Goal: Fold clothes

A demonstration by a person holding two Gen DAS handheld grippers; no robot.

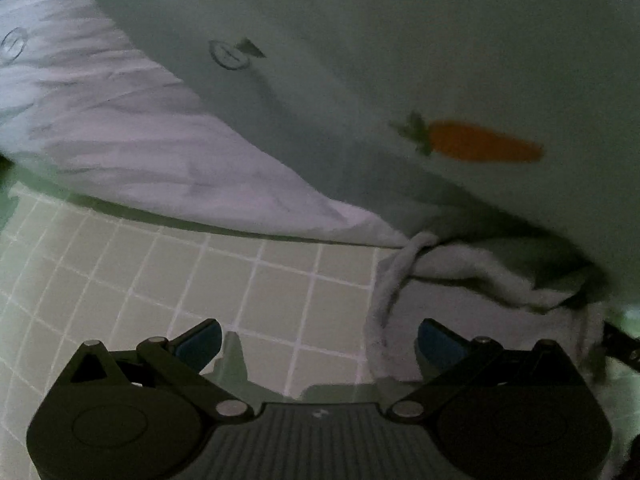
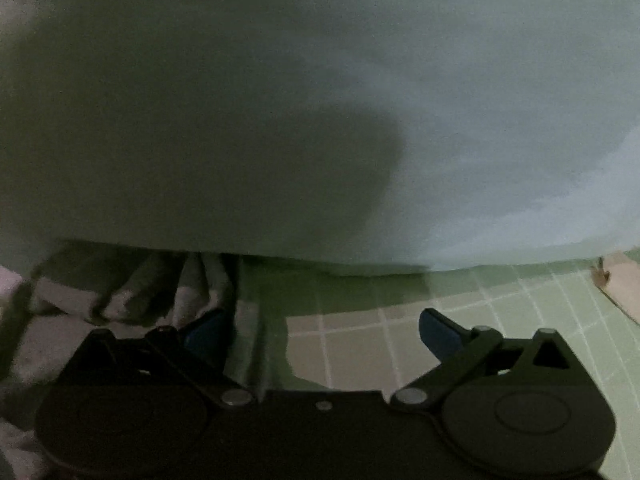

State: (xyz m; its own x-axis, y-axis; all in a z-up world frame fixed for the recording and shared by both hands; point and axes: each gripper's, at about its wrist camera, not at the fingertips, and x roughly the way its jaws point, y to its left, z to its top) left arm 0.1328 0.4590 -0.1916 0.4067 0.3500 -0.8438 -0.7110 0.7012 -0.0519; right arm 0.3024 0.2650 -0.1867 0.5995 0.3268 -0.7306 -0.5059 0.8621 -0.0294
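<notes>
A pale garment [image 1: 360,60] with an orange carrot print [image 1: 480,146] and small circle marks fills the upper part of the left wrist view. Its bunched white hem or sleeve [image 1: 460,268] hangs down just ahead of the right finger. My left gripper [image 1: 320,344] is open low over the green grid mat [image 1: 200,280], nothing between its blue pads. In the right wrist view the same pale cloth [image 2: 320,100] covers most of the frame. My right gripper [image 2: 324,332] is open, with crumpled white fabric [image 2: 132,292] by its left finger.
The green cutting mat with white grid lines [image 2: 500,320] lies under both grippers. A brown surface edge [image 2: 620,284] shows at the far right of the right wrist view. A dark strap or bar [image 1: 622,344] sits at the right edge of the left wrist view.
</notes>
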